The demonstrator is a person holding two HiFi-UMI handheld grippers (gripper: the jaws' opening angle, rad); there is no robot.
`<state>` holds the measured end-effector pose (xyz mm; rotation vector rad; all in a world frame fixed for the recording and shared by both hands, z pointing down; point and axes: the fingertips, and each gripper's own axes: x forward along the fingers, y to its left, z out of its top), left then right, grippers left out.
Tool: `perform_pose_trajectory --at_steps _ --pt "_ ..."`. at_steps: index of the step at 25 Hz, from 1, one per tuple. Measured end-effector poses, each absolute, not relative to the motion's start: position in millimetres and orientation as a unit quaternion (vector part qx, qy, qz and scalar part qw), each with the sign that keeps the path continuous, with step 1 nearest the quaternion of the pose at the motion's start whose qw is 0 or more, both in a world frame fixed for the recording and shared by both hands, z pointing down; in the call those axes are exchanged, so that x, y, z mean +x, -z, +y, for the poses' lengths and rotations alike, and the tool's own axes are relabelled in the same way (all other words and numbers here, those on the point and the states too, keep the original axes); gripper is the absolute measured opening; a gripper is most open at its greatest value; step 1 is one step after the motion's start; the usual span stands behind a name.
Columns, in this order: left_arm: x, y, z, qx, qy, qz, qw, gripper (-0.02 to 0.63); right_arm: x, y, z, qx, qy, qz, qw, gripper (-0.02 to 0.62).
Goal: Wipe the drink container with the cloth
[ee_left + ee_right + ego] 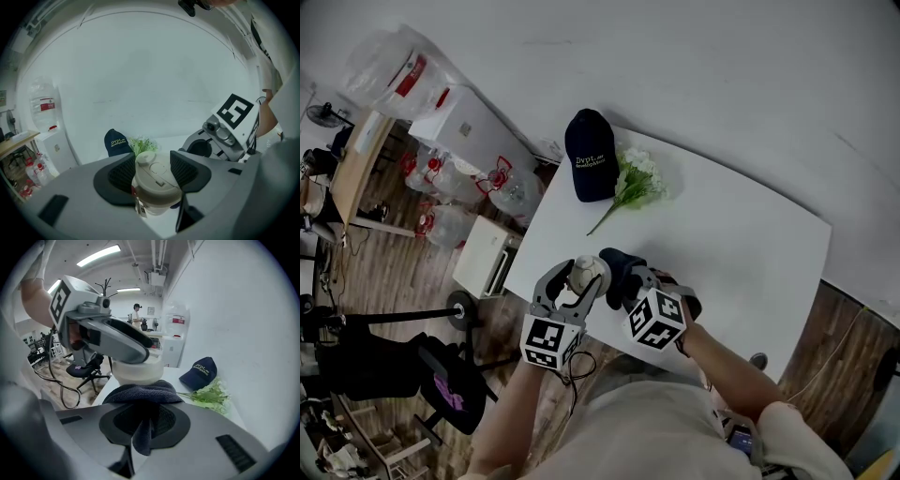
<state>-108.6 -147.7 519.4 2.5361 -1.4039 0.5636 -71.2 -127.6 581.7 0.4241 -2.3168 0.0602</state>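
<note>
Beige lidded plastic drink container [588,272]: one.
Dark navy towelling cloth [617,265]: one.
Grey two-jaw grippers with marker cubes: two, namely left gripper [578,277] and right gripper [630,284].
Navy baseball cap with white lettering [589,155]: one.
Bunch of green-and-white flowers [636,183]: one.
White rectangular table [741,253]: one.
Black office chair [441,380]: one.
Clear water jugs with red caps [502,183] on floor: at least three, exact count unclear.
Distant standing person [136,315]: one.

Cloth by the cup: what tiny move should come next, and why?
Probably slide the right tool so the dark cloth rubs around the side of the cup. The left tool already grips the cup near its lid, and the cloth looks bunched right against it.
</note>
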Motion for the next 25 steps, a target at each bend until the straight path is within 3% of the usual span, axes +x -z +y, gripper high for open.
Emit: perform_pose_trajectory --at_steps 12,16,22,25 --pt "-107.3 -519.7 -147.7 0.855 -0.186 -0.476 0.091 0.247 -74.3 -665.4 -128.3 0.157 -0.042 -0.877 0.453 0.058" --pt "-108.7 -520.6 -149.7 0.855 -0.184 -0.478 0.088 0.247 -78.3 -655.3 -105.1 0.136 -0.055 -0.883 0.445 0.058" --pt "-108.5 -525.8 -145.5 0.847 -0.195 -0.485 0.094 0.247 -78.9 -605.3 -88.0 0.152 -0.083 -0.911 0.373 0.058" --pt "-107.5 -524.9 -145.0 0.842 -0.198 -0.492 0.097 0.247 -63.1 -579.9 -92.0 0.165 -0.055 -0.907 0.383 0.058"
